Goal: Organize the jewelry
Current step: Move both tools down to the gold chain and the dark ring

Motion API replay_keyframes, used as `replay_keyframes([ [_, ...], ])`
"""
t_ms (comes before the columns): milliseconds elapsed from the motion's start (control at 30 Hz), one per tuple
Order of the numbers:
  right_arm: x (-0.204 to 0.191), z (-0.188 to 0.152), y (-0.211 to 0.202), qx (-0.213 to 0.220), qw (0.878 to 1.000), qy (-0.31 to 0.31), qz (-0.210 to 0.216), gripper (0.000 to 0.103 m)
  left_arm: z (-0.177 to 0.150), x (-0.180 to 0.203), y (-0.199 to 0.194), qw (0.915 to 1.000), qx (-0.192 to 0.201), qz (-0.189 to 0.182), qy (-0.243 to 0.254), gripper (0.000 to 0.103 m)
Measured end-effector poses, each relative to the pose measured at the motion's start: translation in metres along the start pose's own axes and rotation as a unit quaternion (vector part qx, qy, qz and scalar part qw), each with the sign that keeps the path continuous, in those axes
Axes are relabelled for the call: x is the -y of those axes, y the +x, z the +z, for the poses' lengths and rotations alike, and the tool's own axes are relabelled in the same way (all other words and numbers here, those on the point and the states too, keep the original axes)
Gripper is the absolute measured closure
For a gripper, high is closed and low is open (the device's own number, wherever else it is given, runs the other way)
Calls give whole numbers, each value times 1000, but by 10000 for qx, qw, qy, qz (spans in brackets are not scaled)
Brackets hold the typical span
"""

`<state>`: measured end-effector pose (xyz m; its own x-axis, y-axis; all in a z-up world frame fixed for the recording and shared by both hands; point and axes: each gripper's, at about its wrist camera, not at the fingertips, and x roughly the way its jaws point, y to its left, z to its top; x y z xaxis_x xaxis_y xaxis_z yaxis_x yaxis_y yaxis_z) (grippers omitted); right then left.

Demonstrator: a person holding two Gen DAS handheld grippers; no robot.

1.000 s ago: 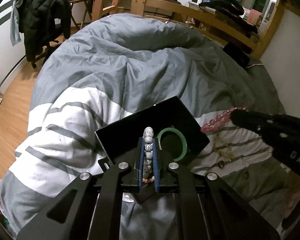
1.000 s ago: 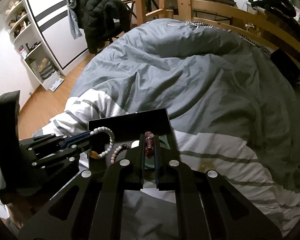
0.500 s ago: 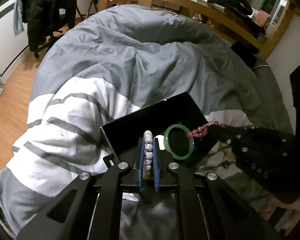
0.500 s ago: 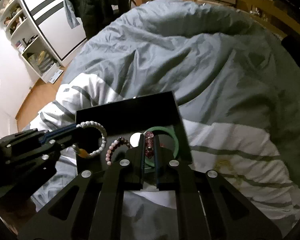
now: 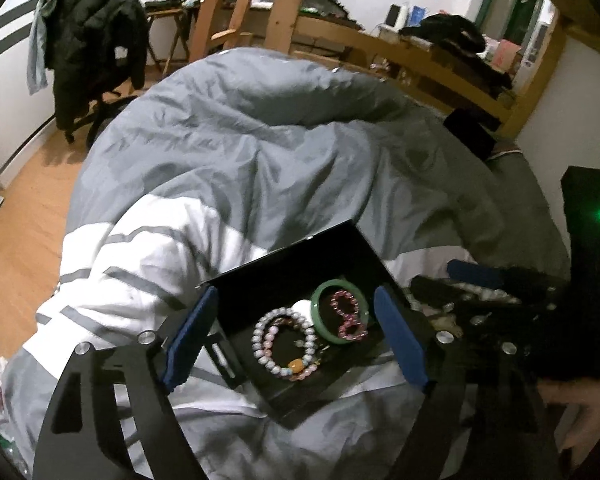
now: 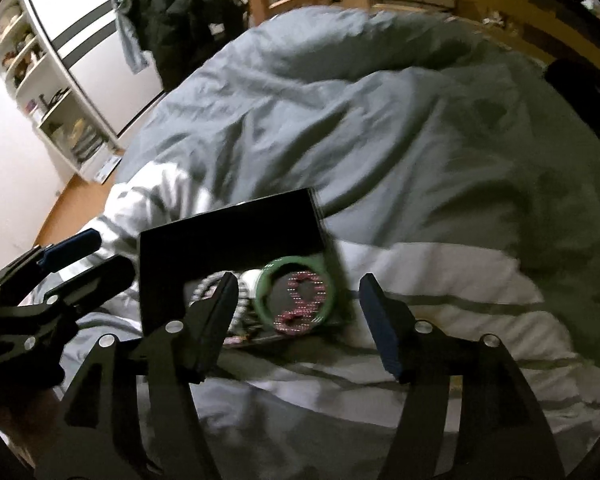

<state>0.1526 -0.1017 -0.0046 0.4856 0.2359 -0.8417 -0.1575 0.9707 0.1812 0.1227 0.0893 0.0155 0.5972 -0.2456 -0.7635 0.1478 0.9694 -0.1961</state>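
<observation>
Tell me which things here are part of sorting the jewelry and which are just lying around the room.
Part of the job:
black box
green bangle
dark pink bead bracelet
pale bead bracelet
left tongs, open
right tongs, open

Just lying about:
grey and white duvet
black jacket on the chair
white shelves

It was a home bedroom. A bed (image 5: 260,152) with a rumpled grey duvet filled it. A jacket-draped chair (image 5: 96,64) and shelves (image 6: 48,100) stood nearby.
</observation>
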Motion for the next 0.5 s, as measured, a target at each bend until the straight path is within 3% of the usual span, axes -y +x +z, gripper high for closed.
replay_keyframes([
  [67, 18, -3, -15, 84, 9999, 96, -101, 19, -1, 6, -3, 9999, 119, -93, 68, 14],
  [233, 63, -17, -51, 239, 9984, 299, -419, 19, -8, 36, -7, 9977, 369, -468, 318, 13],
  [500, 106, -63, -83, 292, 9963, 230, -779, 19, -34, 109, 10, 9907, 377, -625, 1150, 13],
])
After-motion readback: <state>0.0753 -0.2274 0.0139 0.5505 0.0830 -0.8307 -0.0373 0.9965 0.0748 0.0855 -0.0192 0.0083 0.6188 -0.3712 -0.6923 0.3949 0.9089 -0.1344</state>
